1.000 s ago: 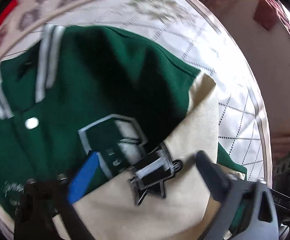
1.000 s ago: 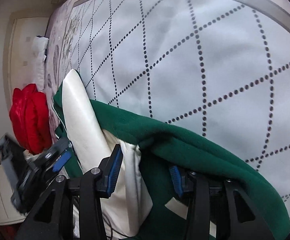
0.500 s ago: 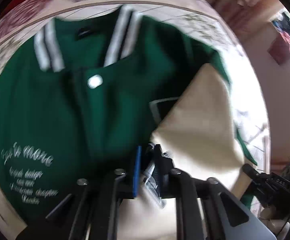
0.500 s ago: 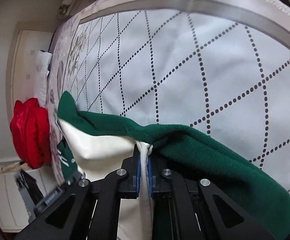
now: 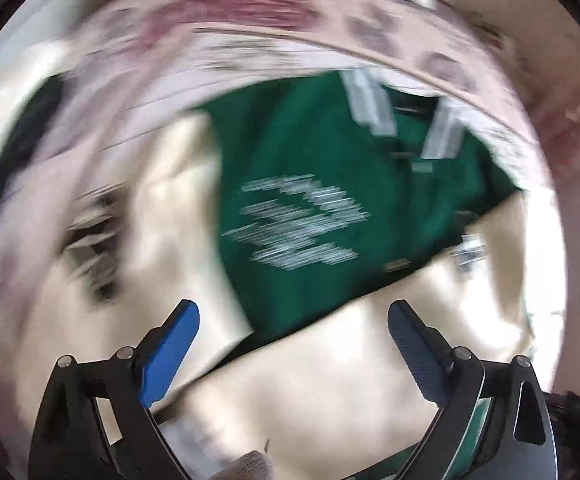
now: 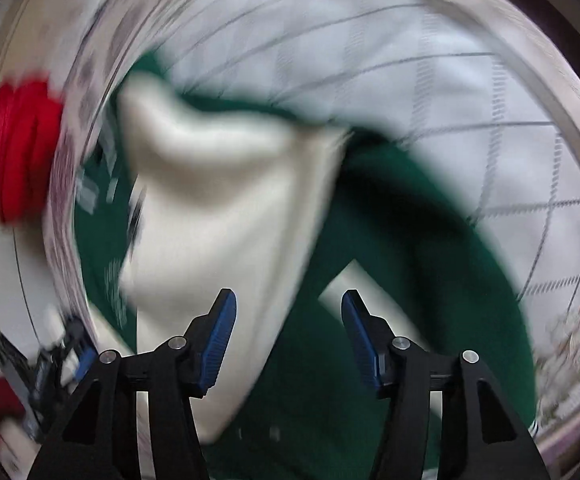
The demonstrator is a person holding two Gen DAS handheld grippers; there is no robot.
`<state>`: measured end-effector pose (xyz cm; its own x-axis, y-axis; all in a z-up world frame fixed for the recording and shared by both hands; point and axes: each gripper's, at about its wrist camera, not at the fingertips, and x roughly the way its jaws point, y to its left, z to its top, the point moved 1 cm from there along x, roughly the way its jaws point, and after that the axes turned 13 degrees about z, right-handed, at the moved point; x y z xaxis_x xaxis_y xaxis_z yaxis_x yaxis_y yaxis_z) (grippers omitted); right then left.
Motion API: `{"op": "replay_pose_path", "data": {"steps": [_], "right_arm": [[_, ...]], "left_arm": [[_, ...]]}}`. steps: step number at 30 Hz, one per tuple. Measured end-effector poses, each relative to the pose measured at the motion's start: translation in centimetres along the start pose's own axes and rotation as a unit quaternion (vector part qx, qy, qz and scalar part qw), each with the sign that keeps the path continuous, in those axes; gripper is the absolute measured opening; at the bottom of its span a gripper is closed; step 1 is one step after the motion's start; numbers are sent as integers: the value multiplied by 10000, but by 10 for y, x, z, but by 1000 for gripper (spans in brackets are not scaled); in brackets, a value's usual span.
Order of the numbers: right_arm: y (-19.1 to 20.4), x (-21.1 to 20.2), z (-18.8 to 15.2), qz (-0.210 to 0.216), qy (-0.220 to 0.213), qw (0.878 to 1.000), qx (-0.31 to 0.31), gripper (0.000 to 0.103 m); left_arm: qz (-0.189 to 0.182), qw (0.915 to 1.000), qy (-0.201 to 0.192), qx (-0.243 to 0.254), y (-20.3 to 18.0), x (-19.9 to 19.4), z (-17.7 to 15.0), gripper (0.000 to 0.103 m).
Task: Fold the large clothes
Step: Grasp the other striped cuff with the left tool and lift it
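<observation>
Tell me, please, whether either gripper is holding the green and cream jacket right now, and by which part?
Nothing is held. The left gripper and right gripper both stand open above the jacket, with no cloth between the pads.

Both views are blurred; the left gripper [image 5: 292, 322] has its fingers spread wide with nothing between them, over the jacket [image 5: 330, 208]; the right gripper [image 6: 288, 312] is also spread and holds nothing. A cream sleeve [image 6: 226, 200] rises as a fold just beyond the right fingers; to the right and far, the quilt [image 6: 470, 92] lies bare; a red bundle [image 6: 18, 152] stands at the far left.
</observation>
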<state>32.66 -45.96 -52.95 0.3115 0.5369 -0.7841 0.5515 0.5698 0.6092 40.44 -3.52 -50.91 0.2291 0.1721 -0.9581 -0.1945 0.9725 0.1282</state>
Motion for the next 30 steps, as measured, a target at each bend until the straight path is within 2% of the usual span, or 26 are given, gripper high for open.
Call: {"op": "replay_pose_path", "data": {"steps": [3, 5, 6, 8, 10, 12, 14, 15, 17, 18, 19, 20, 21, 25, 27, 29, 30], "right_arm": [[52, 34, -40, 155, 658, 9956, -642, 60], [79, 60, -67, 187, 1023, 9895, -1003, 60], [92, 75, -79, 113, 1174, 9860, -1179, 60], [115, 102, -99, 27, 1409, 9792, -1462, 60], [135, 122, -118, -83, 1557, 9727, -1721, 60], [149, 137, -130, -177, 1642, 9674, -1920, 60], [157, 147, -141, -305, 1706, 9624, -2091, 60], [162, 151, -147, -332, 1737, 9598, -2180, 61], [174, 161, -157, -452, 1754, 9542, -2380, 67], [180, 167, -162, -486, 1767, 9511, -2486, 74], [185, 172, -169, -511, 1779, 9482, -2581, 78], [189, 177, -179, -565, 1812, 9433, -2724, 79], [194, 183, -185, -624, 1855, 9391, -2824, 79], [198, 210, -215, -950, 2023, 9252, -3068, 79], [197, 224, -224, -1260, 2060, 9175, -3162, 79], [195, 238, -231, -1704, 2012, 9034, -3382, 78], [194, 243, -233, -1808, 1923, 9004, -3457, 66]], "left_arm": [[560, 9966, 277, -539, 65, -3, -43, 97], [828, 9886, 662, -1071, 117, -1, -77, 96], [926, 9814, 887, -1429, 146, 0, -96, 96], [919, 9606, 1355, -2248, 194, 8, -137, 96], [717, 9375, 1775, -2906, 229, 24, -170, 96], [147, 9032, 2262, -3645, 261, 51, -202, 96], [-192, 8727, 2420, -4237, 285, 77, -220, 95], [-245, 8653, 2420, -4383, 292, 86, -223, 95], [-54, 8524, 2300, -4695, 313, 103, -224, 95], [70, 8484, 2193, -4817, 321, 105, -223, 94], [247, 8469, 2063, -4895, 328, 104, -218, 89], [494, 8501, 1880, -4894, 337, 99, -211, 63], [673, 8569, 1655, -4835, 345, 95, -203, 23], [1024, 8754, 1103, -4593, 381, 93, -170, 19], [1144, 8829, 945, -4454, 395, 97, -152, 18], [1169, 8886, 819, -4359, 409, 102, -137, 17], [1184, 8915, 762, -4306, 415, 103, -127, 17]]}}
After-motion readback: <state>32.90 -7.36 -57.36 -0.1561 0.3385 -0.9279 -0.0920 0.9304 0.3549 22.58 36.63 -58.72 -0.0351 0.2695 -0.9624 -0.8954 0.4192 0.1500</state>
